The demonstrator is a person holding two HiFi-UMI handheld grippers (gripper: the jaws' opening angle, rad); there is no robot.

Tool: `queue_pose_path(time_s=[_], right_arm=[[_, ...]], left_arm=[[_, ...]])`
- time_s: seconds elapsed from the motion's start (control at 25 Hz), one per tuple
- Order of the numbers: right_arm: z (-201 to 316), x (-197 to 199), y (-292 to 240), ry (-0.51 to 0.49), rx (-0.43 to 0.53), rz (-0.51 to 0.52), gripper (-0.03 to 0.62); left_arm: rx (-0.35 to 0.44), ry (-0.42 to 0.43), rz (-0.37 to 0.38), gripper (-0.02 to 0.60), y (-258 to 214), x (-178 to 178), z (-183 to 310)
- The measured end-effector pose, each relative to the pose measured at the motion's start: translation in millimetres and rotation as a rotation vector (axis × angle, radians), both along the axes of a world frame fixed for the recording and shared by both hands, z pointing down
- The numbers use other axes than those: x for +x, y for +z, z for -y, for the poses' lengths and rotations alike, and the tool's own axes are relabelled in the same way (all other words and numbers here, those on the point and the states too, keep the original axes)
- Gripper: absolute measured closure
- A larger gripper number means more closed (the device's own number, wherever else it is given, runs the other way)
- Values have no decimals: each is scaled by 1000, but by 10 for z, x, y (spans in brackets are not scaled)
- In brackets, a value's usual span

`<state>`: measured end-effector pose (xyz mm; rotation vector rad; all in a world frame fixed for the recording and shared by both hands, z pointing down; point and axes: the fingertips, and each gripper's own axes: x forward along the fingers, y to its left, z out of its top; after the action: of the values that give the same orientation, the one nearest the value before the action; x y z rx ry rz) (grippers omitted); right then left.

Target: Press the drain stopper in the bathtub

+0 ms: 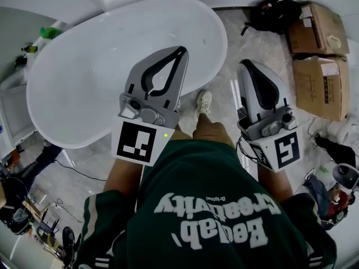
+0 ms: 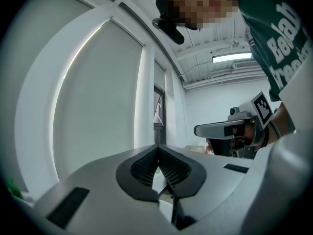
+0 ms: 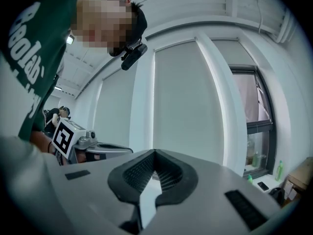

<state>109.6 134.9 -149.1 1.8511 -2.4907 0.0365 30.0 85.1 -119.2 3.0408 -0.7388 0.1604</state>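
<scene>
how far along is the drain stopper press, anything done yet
Nothing looks done yet. In hand: both the left tool and right tool are shut, empty and held level by the bathtub. Left: find the stopper, which no view shows, reach into the tub and press it.

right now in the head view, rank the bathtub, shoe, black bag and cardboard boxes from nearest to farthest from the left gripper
1. Bathtub: the left gripper has its tips over it.
2. Shoe: on the floor, just right of the tub.
3. Black bag: upper right, past the tub's end.
4. Cardboard boxes: farthest, at the right edge.
</scene>
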Motion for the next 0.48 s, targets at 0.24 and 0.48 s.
queue_pose_path(time_s=[0.24,0.48], right_arm=[[149,192,-7,-98,14,40,585],[224,428,375,-197,-13,49,585]], left_arm=[[20,-65,27,575,-7,229,-12],[68,-177,106,576,161,327,51]])
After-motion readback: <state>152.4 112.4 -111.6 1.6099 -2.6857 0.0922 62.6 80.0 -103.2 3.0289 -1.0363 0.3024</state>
